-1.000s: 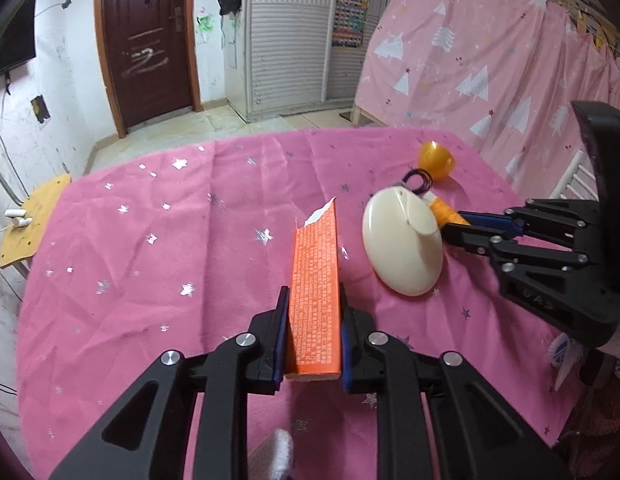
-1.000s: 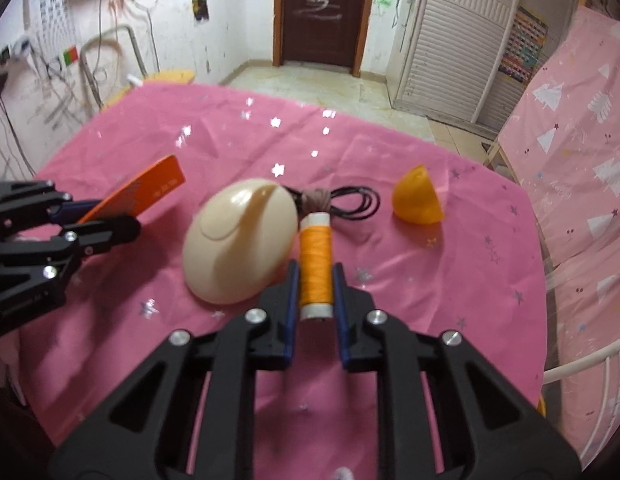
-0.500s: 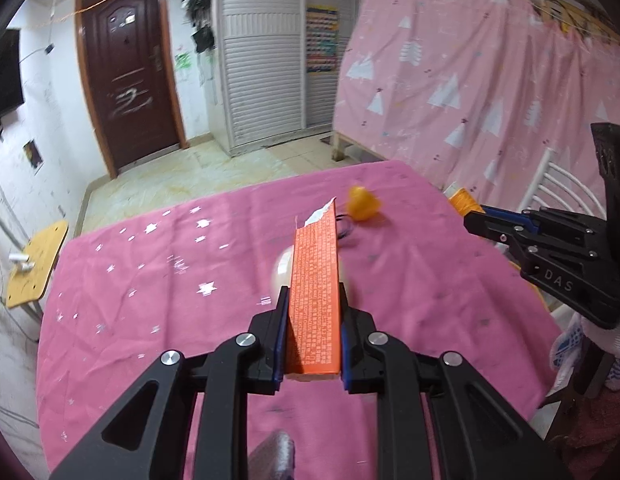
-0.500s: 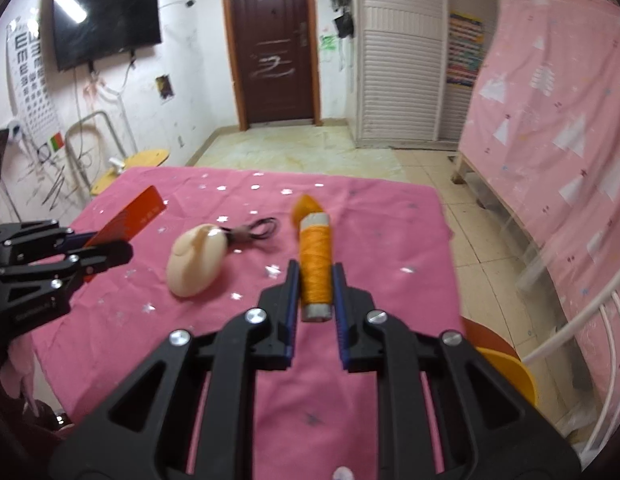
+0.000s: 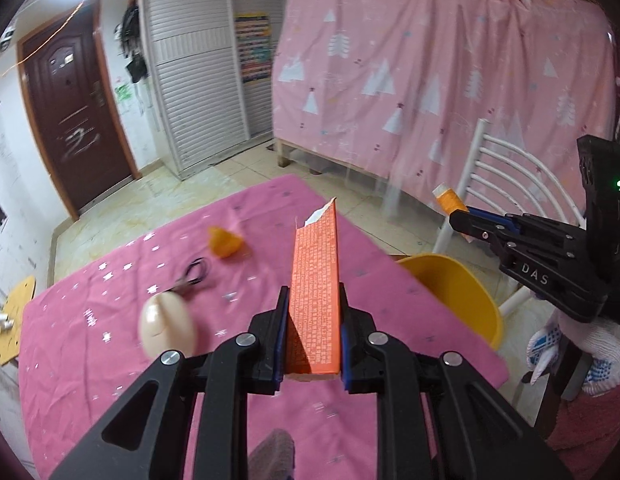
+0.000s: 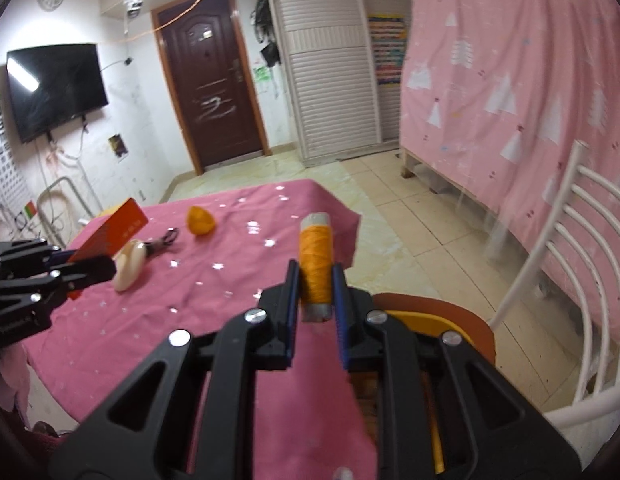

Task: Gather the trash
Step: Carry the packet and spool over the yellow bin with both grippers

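1. The left gripper (image 5: 312,336) has its two fingers pressed against the sides of an orange carton (image 5: 314,292) — a flat box with fine white print and a torn white flap at its far end. It holds the carton in the air above the near part of the pink tablecloth (image 5: 109,360).
2. The right gripper (image 6: 314,312) is clamped on a spool of orange thread (image 6: 316,266), which stands upright between the blue-lined fingers. It too is off the tablecloth, raised over that cloth's right-hand edge.
3. A yellow bin (image 5: 450,292) sits just past the tablecloth's right edge, below the right gripper. In the right wrist view only its rim (image 6: 426,322) shows, behind the gripper's fingers.
4. Lying on the tablecloth are a cream computer mouse (image 5: 167,326), its black cable coil (image 5: 195,272) just beyond it, and an orange peel piece (image 5: 223,242) farther back toward the cloth's far edge. None of these touches either gripper.
5. In the right wrist view the mouse (image 6: 129,266) lies at the cloth's left side, partly behind the left gripper's fingers, with the peel (image 6: 201,220) nearer the cloth's middle.
6. A white metal chair (image 6: 570,280) stands beyond the tablecloth's right side — near the bin — and a gloved hand (image 5: 582,344) grips the right tool's handle.
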